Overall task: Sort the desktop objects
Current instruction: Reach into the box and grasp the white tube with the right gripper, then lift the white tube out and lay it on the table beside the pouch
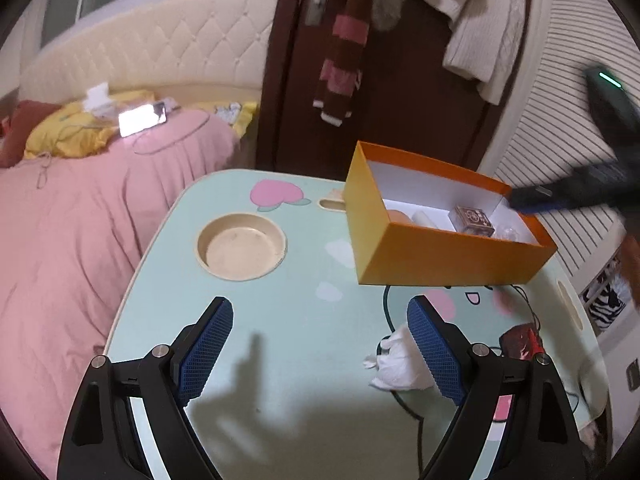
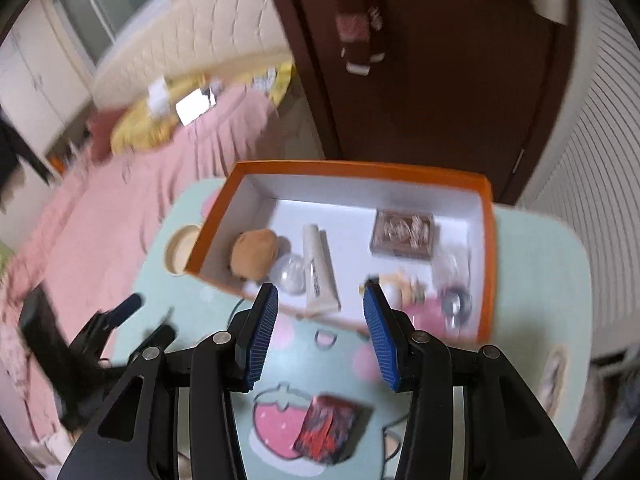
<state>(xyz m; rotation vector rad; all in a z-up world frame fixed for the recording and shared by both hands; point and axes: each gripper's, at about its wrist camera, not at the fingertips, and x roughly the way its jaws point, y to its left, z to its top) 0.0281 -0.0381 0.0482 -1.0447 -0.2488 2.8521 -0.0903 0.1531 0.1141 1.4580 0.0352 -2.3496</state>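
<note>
An orange box (image 1: 436,258) (image 2: 486,216) with a white inside stands on the mint cartoon table (image 1: 288,320) (image 2: 536,264). It holds a brown patterned box (image 2: 403,233), a white tube (image 2: 319,270), a brown plush (image 2: 254,254), clear balls and small toys. My left gripper (image 1: 320,344) hovers open over the table, a crumpled white tissue (image 1: 396,362) beside its right finger. My right gripper (image 2: 320,330) is open above the box's near wall, empty. A dark red packet (image 2: 327,432) (image 1: 520,340) lies on the table below it.
A round beige cup recess (image 1: 241,246) sits in the table's left part. A pink bed (image 1: 80,216) runs along the left with a lit phone (image 1: 142,119). A brown door (image 1: 400,80) with hanging clothes is behind, a ribbed white wall (image 1: 560,184) at right.
</note>
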